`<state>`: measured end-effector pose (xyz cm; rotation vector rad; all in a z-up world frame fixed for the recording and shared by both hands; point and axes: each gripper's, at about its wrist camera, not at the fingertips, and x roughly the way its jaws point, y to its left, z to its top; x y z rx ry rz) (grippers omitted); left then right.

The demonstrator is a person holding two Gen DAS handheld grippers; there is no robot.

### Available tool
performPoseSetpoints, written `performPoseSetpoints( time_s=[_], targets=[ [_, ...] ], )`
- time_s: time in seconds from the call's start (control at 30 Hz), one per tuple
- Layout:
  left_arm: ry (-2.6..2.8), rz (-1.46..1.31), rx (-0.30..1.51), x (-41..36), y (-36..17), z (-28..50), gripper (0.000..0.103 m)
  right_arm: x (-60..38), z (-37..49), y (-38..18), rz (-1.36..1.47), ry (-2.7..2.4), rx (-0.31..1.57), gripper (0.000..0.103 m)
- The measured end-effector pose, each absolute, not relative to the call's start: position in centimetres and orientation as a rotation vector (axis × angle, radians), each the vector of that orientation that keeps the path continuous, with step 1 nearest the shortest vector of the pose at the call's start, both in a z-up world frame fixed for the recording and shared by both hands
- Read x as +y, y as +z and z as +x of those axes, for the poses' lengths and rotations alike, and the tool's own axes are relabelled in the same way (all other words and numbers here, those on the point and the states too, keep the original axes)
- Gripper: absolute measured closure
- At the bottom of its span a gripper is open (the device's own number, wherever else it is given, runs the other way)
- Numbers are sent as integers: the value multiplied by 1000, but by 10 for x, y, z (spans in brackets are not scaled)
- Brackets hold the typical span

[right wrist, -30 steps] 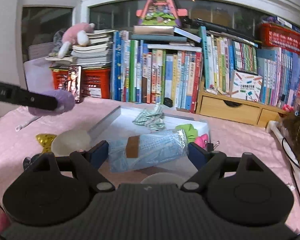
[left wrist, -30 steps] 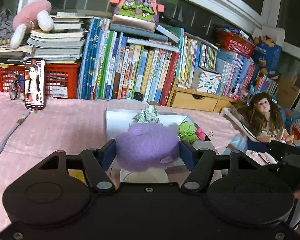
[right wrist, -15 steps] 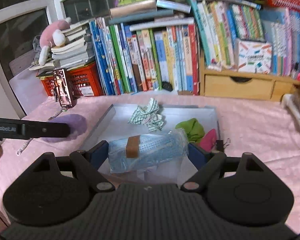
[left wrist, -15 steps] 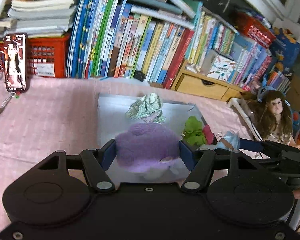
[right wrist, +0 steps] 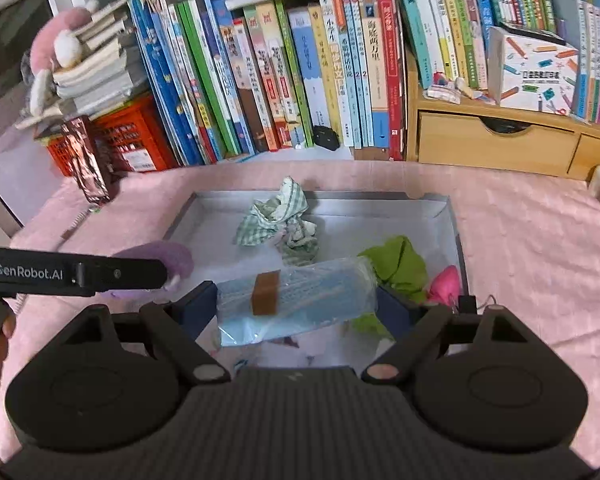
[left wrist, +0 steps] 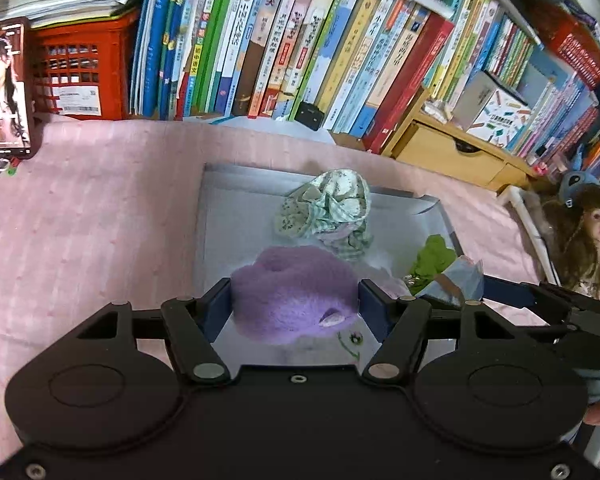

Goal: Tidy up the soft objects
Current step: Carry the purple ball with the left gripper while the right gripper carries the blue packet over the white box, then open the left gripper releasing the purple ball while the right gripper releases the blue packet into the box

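Note:
My left gripper (left wrist: 294, 306) is shut on a fluffy purple soft toy (left wrist: 296, 292) and holds it above the near left part of a shallow grey tray (left wrist: 228, 216). My right gripper (right wrist: 296, 304) is shut on a clear plastic pack of blue face masks (right wrist: 300, 296) with a brown band, held above the tray's (right wrist: 380, 208) near edge. In the tray lie a crumpled green checked cloth (left wrist: 328, 208) (right wrist: 280, 224), a green cloth (right wrist: 400, 264) (left wrist: 432, 258) and a pink item (right wrist: 446, 280). The left gripper's arm (right wrist: 72, 274) and purple toy (right wrist: 168, 254) show at the left of the right wrist view.
A pink cloth (left wrist: 92, 216) covers the table. Behind the tray stands a long row of books (left wrist: 300, 48), a red crate (left wrist: 80, 76) with a phone (left wrist: 6, 88) leaning by it, and a wooden drawer unit (right wrist: 496, 144). A doll (left wrist: 592, 248) sits at the right.
Both grippers have moved forward and tilted down over the tray, each still holding its object. The tray and books now look closer and lower in both views.

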<state>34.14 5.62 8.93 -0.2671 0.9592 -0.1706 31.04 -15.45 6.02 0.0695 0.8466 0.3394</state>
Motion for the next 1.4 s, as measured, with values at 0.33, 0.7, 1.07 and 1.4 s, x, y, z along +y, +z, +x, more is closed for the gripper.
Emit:
performPoseSetpoints(
  time_s=[0.33, 0.7, 1.07, 1.4],
  targets=[
    [-173, -309, 1033, 51, 63, 380, 38, -140, 342, 41, 48, 352, 895, 15],
    [-172, -329, 1080, 54, 43, 401, 38, -128, 364, 22, 21, 343, 946, 15],
    [-174, -349, 1096, 58, 32, 409, 38, -125, 378, 14, 30, 334, 992, 14],
    [-173, -356, 1095, 59, 32, 408, 30, -133, 379, 11, 89, 337, 1019, 9]
  ],
)
